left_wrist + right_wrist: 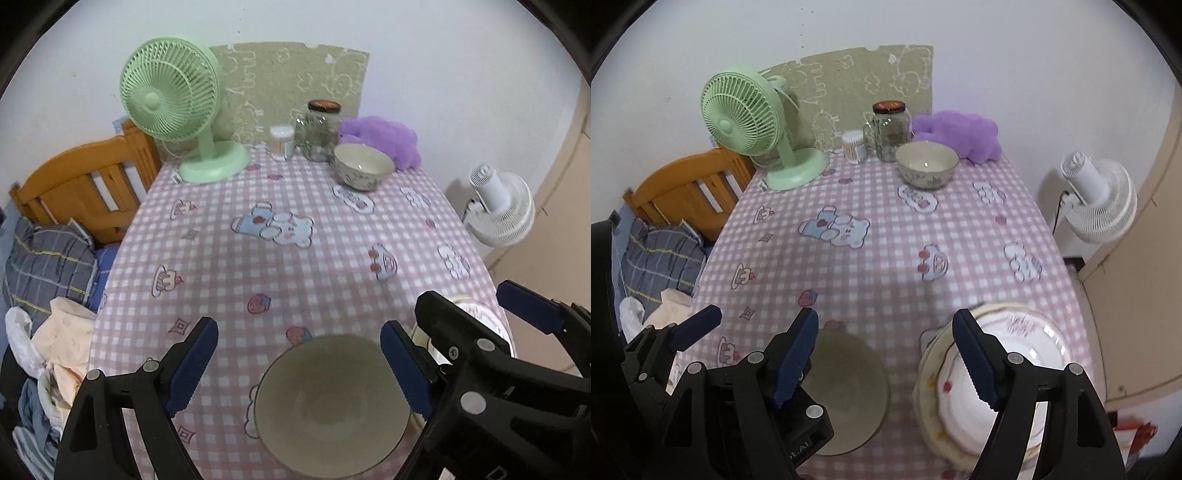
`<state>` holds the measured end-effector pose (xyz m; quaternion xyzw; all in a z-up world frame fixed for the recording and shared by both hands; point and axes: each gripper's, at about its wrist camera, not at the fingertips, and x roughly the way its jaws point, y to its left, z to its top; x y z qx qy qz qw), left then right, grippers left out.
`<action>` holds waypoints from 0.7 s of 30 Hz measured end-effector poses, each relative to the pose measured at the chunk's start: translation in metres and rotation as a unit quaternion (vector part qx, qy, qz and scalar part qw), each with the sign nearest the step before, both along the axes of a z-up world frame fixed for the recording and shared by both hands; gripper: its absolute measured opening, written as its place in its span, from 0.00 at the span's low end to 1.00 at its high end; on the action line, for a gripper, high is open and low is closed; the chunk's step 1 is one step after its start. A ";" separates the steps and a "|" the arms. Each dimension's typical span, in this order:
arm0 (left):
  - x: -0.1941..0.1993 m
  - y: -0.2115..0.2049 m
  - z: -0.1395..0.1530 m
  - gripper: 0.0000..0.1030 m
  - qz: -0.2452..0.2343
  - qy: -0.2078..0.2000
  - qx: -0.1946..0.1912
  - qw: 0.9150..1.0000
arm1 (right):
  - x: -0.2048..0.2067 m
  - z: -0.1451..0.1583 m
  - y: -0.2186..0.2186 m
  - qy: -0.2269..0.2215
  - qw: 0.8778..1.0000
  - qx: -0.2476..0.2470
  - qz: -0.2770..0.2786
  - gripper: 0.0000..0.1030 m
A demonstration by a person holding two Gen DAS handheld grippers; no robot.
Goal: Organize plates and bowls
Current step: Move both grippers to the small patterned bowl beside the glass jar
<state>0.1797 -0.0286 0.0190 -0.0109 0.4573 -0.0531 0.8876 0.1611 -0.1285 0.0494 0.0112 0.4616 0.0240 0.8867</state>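
A plain beige bowl sits on the pink checked tablecloth near the front edge. My left gripper hovers above it, open, with its pads clear of the rim. Right of the bowl stands a stack of plates, a white one on a cream one with red dots; only a sliver of the plates shows in the left wrist view. My right gripper hangs open between bowl and plates with nothing in it. A floral bowl stands at the far side.
Along the back stand a green fan, a cotton swab tub, a glass jar and a purple plush. A white fan stands off the right edge. A wooden headboard and bedding lie left.
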 end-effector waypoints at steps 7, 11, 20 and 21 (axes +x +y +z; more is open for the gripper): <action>0.020 -0.028 0.011 0.88 0.042 -0.001 0.004 0.999 | 0.028 0.010 -0.027 -0.002 0.999 0.008 0.038 0.76; 0.031 -0.044 0.015 0.87 0.063 -0.004 0.010 0.998 | 0.044 0.013 -0.044 -0.004 0.999 0.011 0.053 0.76; 0.063 -0.076 0.025 0.84 0.104 -0.024 0.031 0.994 | 0.085 0.019 -0.075 -0.013 0.996 0.011 0.088 0.75; 0.068 -0.079 0.026 0.84 0.107 -0.026 0.033 0.993 | 0.091 0.019 -0.078 -0.015 0.996 0.012 0.092 0.75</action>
